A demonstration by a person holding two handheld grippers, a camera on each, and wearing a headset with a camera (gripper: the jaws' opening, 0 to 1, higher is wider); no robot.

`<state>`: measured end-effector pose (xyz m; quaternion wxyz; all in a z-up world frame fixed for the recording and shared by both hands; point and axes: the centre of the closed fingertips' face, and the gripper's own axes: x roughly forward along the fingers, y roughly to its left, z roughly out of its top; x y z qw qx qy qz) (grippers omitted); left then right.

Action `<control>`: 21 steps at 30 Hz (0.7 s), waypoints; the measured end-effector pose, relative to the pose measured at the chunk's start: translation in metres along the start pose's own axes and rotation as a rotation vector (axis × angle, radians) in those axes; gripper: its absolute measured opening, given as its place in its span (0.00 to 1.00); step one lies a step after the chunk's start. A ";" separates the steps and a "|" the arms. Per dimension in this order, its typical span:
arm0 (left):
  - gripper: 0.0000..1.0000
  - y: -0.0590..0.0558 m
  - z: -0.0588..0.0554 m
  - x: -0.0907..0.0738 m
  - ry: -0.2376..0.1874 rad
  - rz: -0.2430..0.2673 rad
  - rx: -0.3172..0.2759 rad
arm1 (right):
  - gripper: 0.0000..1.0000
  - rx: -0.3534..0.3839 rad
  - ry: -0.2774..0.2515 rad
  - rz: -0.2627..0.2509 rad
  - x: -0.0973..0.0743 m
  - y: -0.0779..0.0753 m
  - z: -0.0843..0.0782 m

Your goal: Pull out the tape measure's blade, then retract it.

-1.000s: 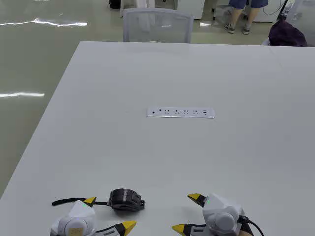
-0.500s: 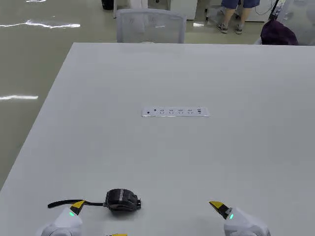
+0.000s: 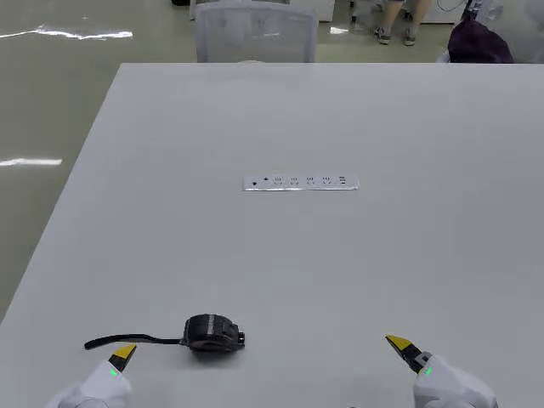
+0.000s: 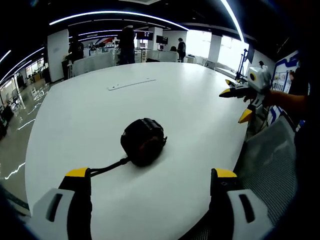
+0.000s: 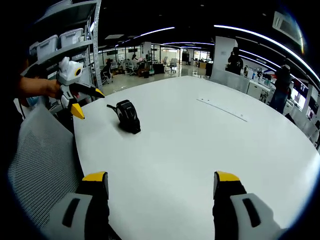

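we see tape measure (image 3: 213, 333) lying on worktop (image 3: 357, 263) near its front edge, strap (image 3: 127, 341) trailing left | left tongs (image 4: 151, 173) apart, near it, not touching | right tongs (image 5: 162, 176) apart, well off to its right

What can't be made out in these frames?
1. Head view: the bottom edge cuts off the left gripper and right gripper; one jaw each shows.
2. Tape measure: blade hook too small in every view.
3. Strap: left gripper view, its end passes behind a jaw.
4. Power strip: sockets too small, blurred in gripper views.
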<state>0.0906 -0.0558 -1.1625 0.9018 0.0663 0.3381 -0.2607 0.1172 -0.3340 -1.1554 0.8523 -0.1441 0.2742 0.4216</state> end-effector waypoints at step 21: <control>0.99 0.008 0.002 -0.011 -0.017 0.037 0.009 | 0.97 -0.002 -0.028 -0.036 -0.010 -0.002 0.005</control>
